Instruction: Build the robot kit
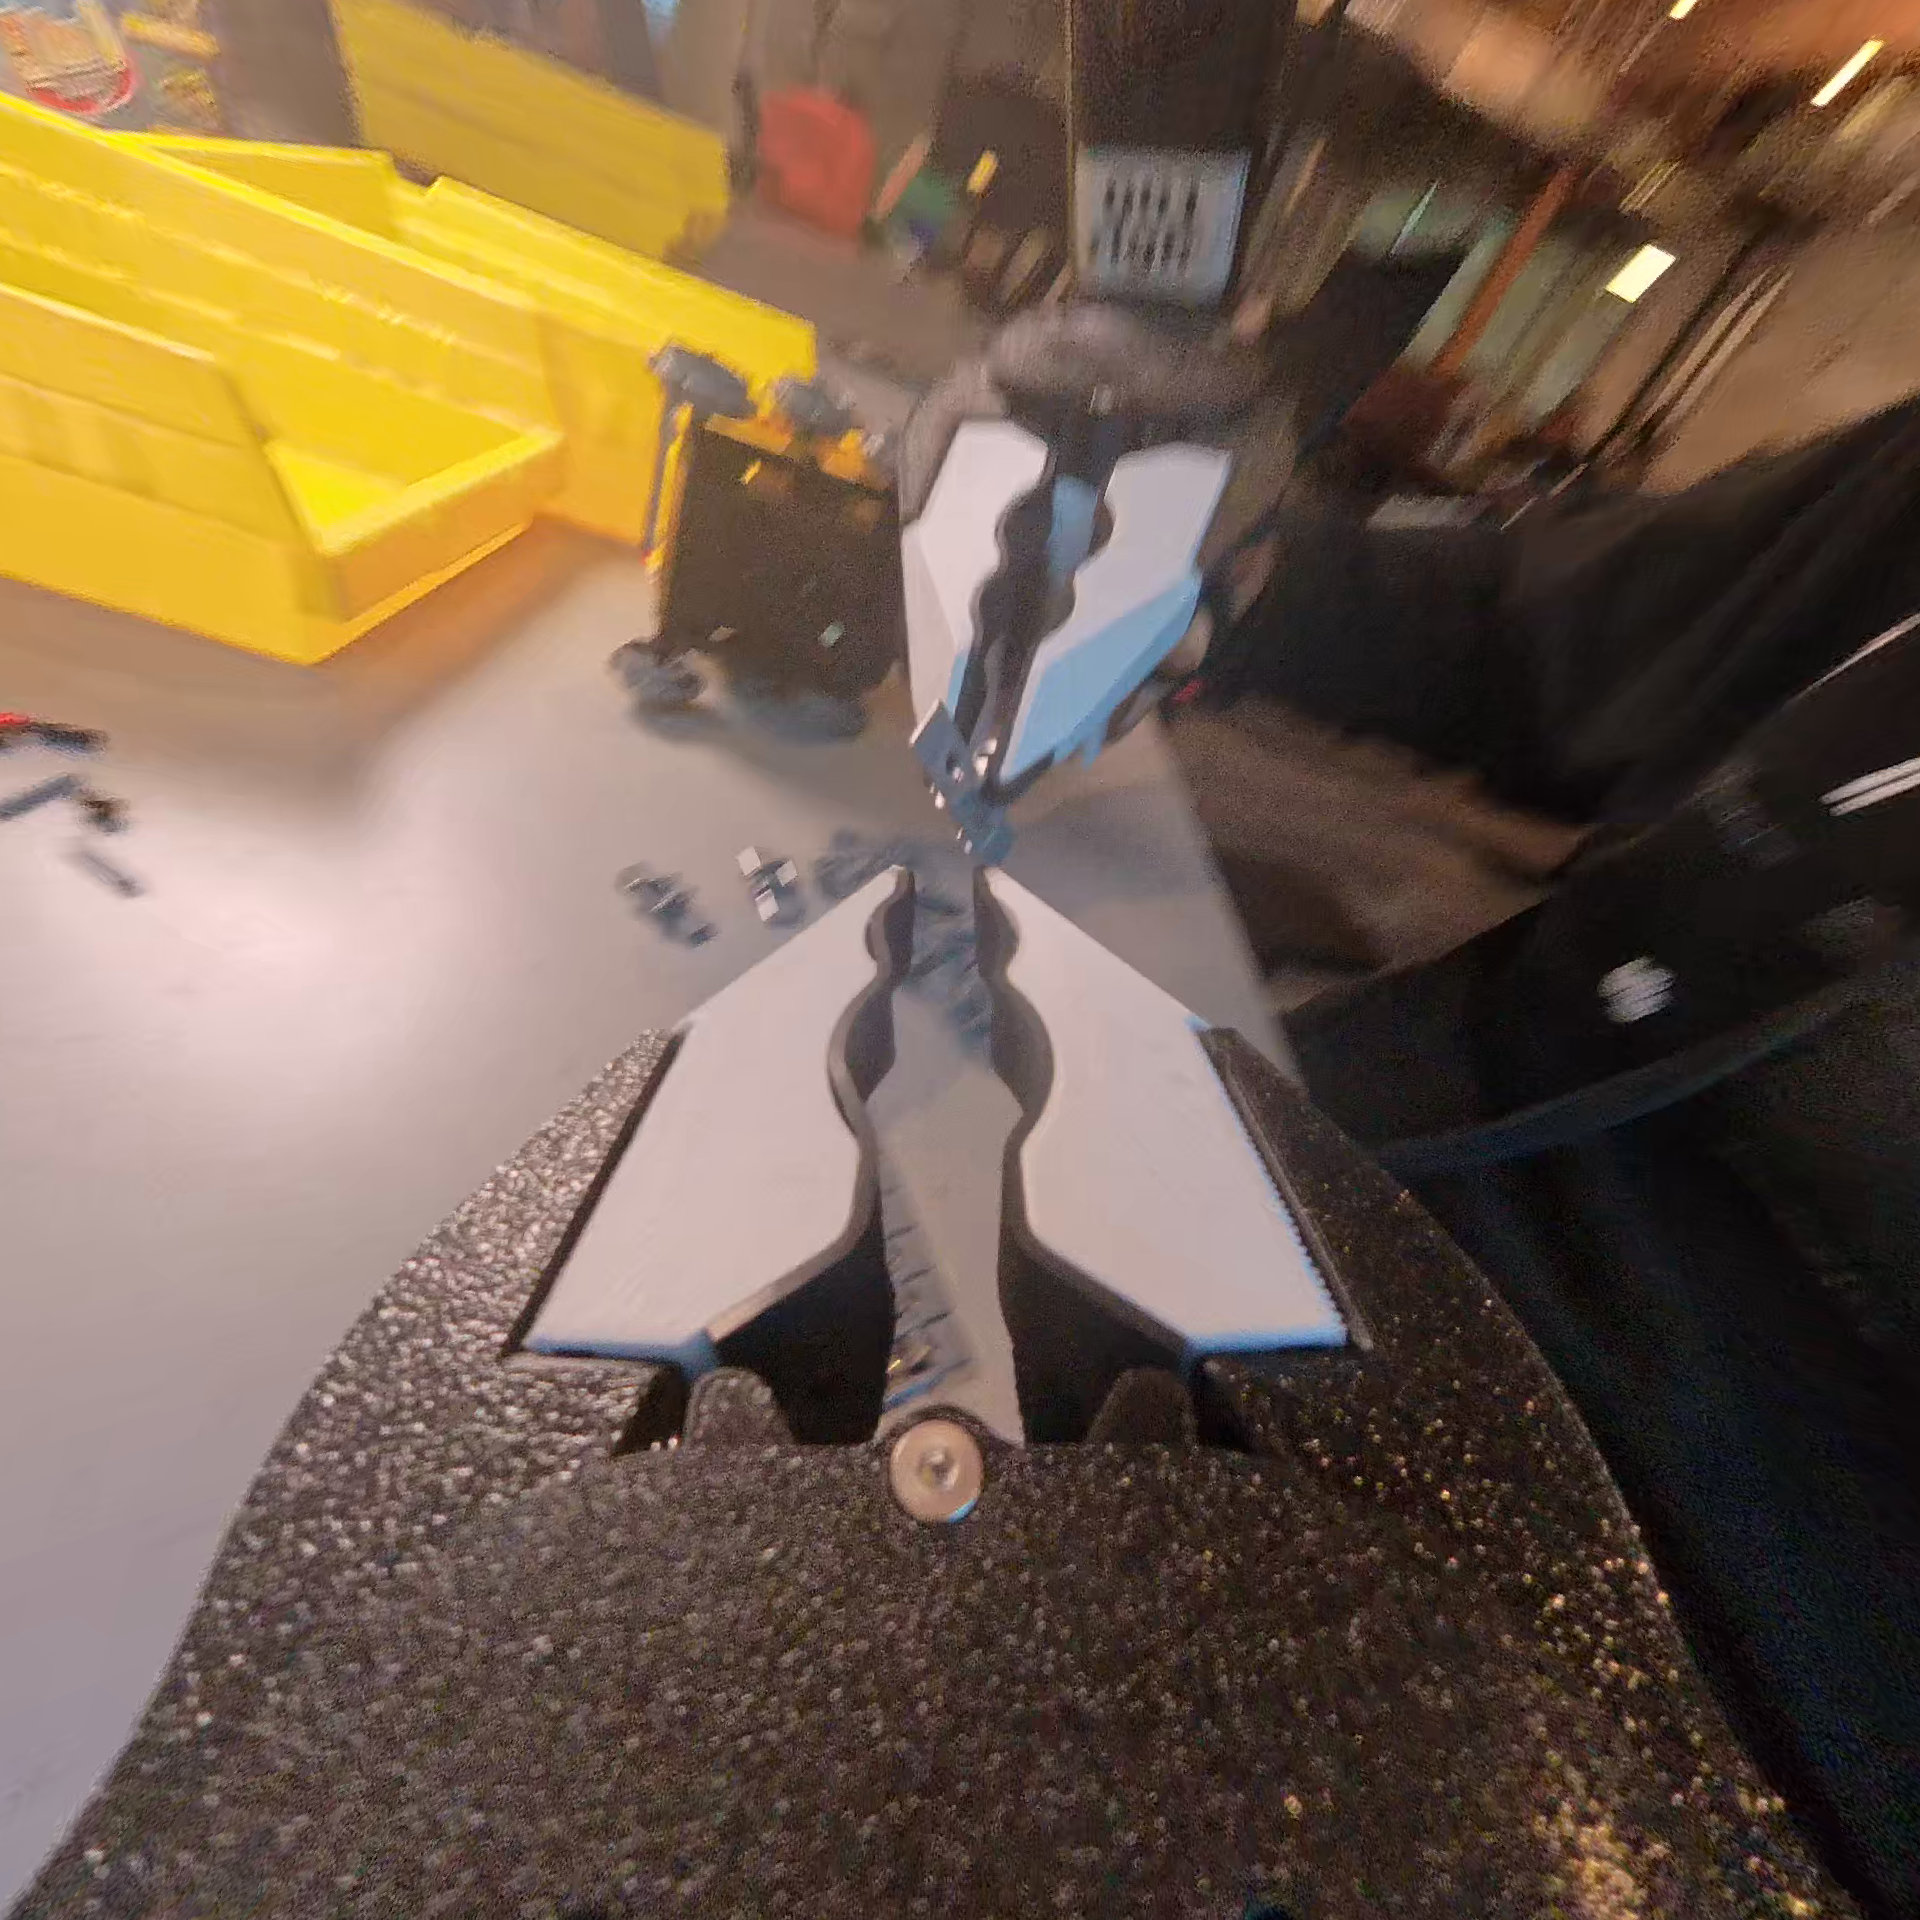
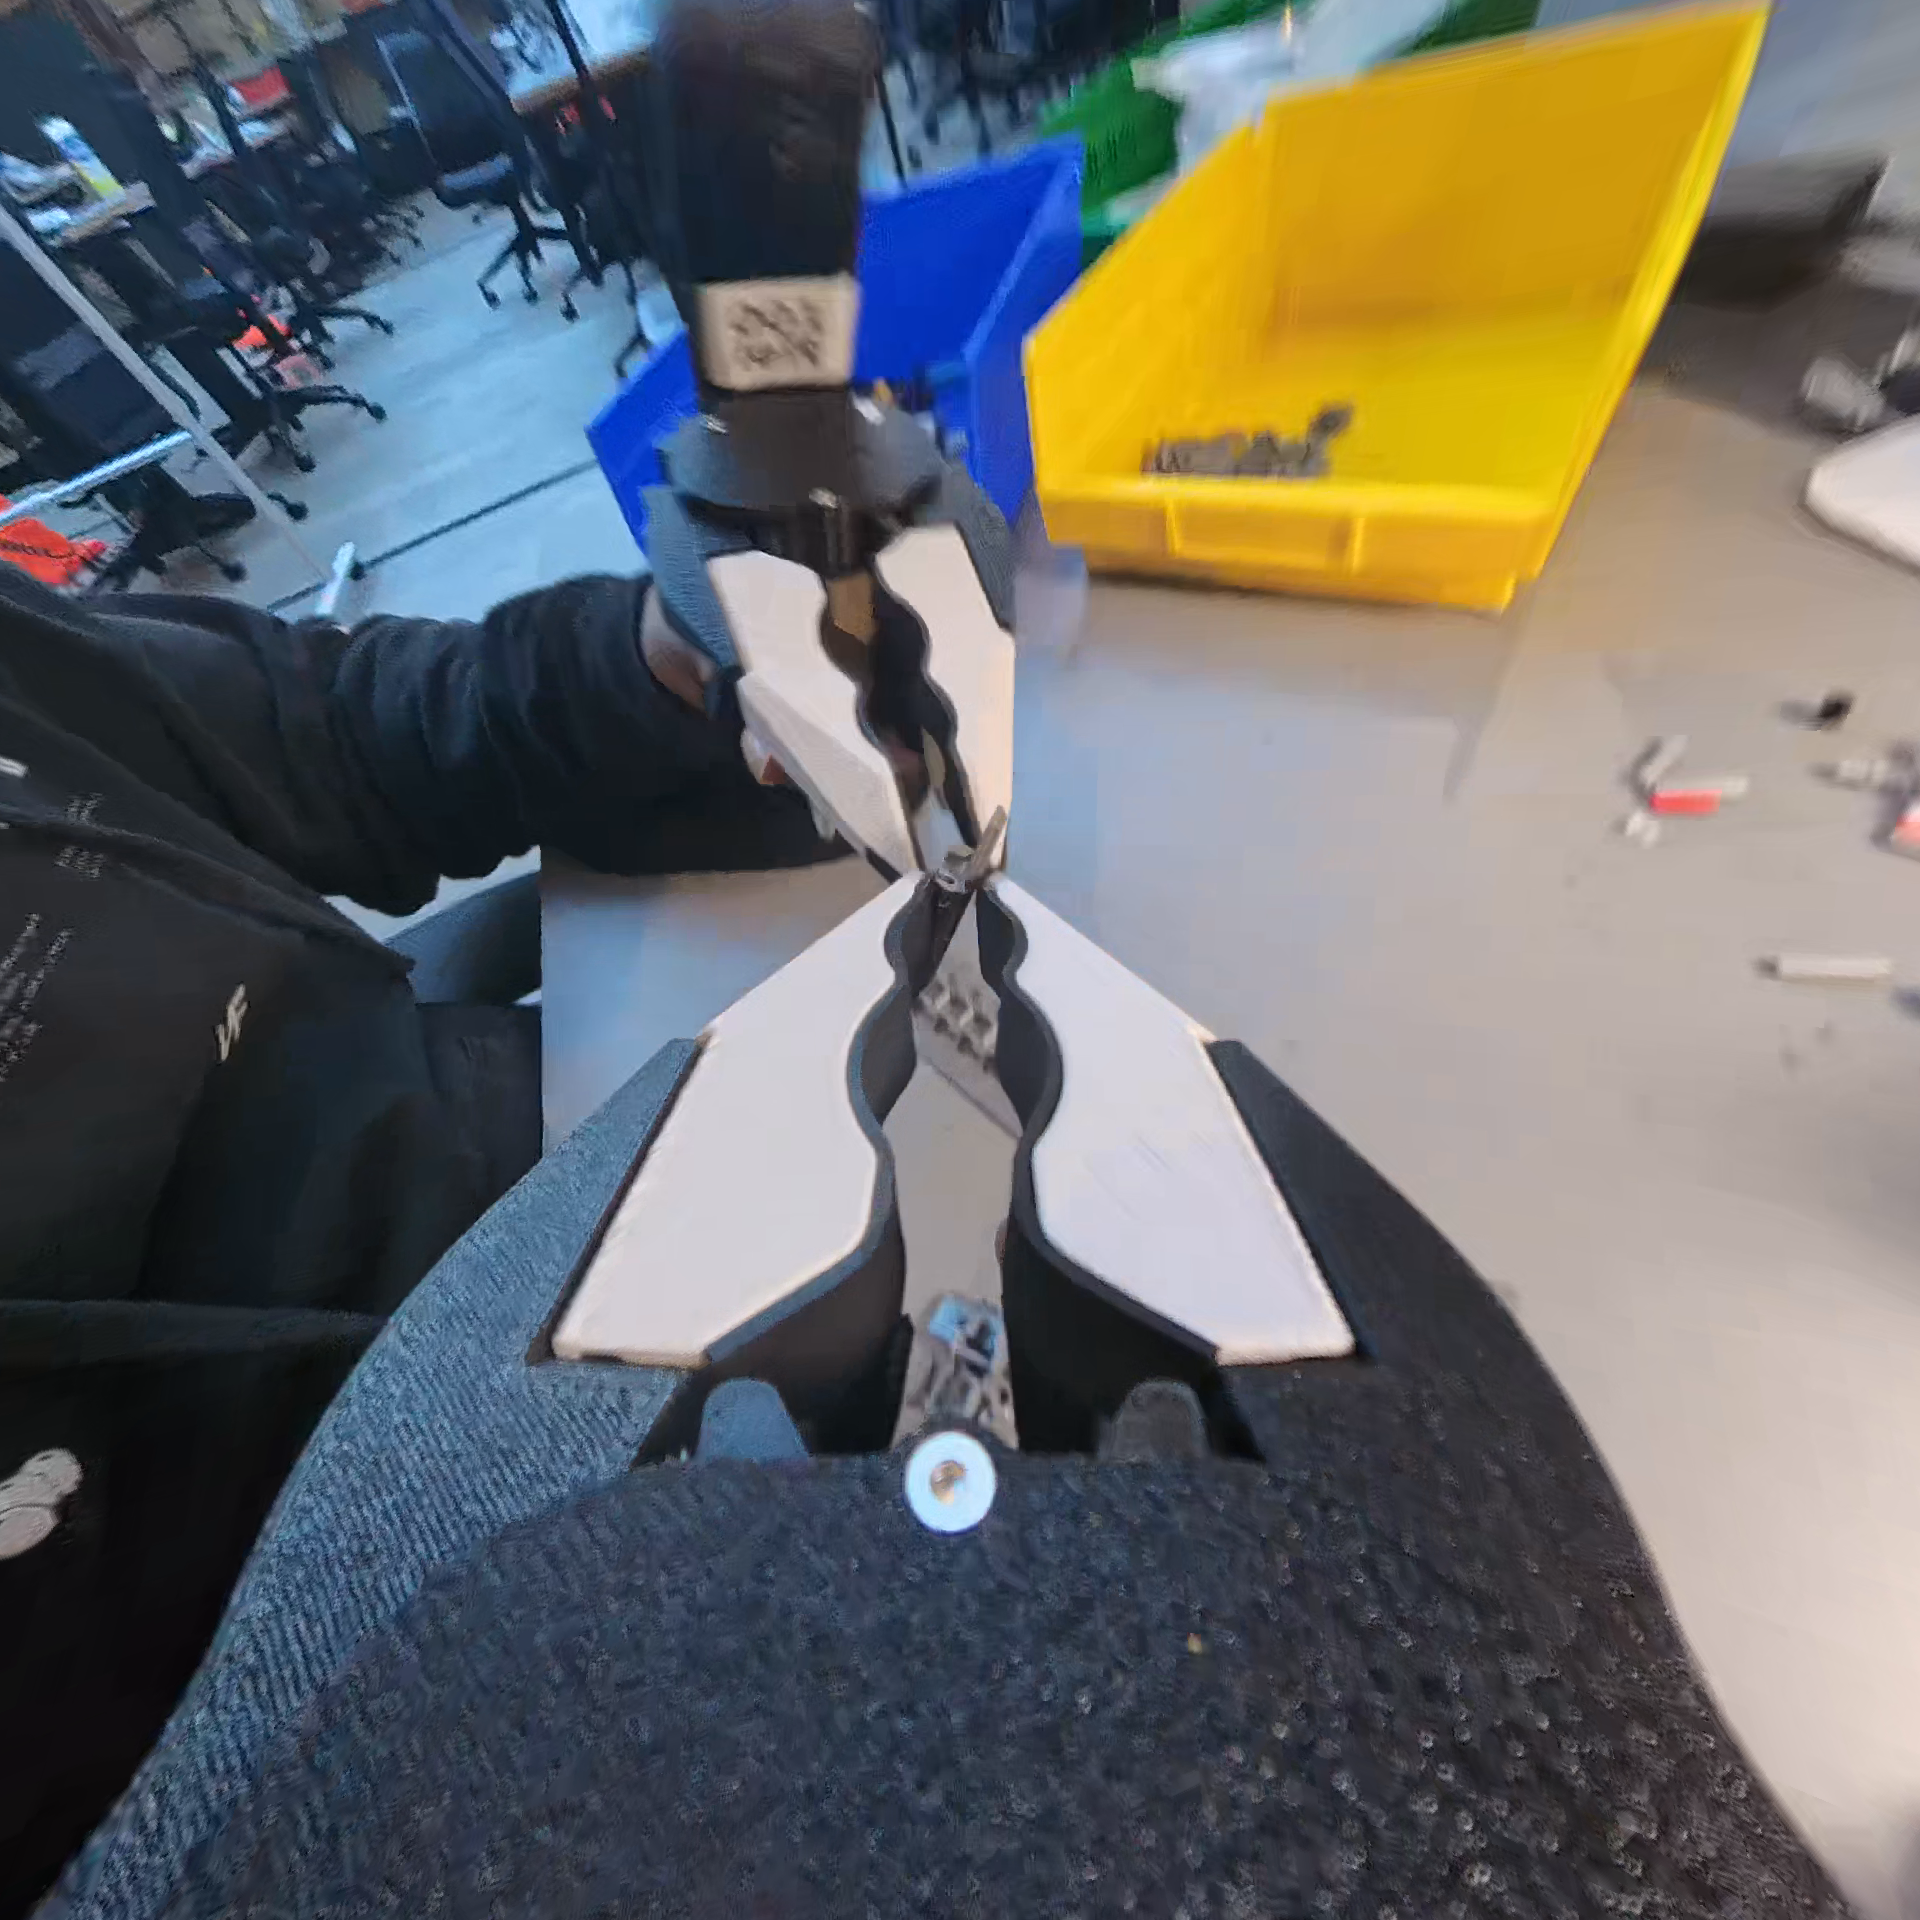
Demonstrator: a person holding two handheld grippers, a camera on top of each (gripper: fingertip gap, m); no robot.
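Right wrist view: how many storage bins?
3. Yellow bin on the table, upper right; blue bin just left of it; green bin behind both, mostly hidden and blurred. More may be out of sight.

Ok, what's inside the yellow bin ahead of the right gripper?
A small cluster of dark parts lies on the floor of the yellow bin, near its front wall. Blur hides what they are, and that wall covers the nearest strip of floor.

A workshop — yellow parts bins (image 2: 1351, 312), office chairs (image 2: 520, 229), loose hardware (image 2: 1683, 790) on a bench (image 1: 312, 1039).
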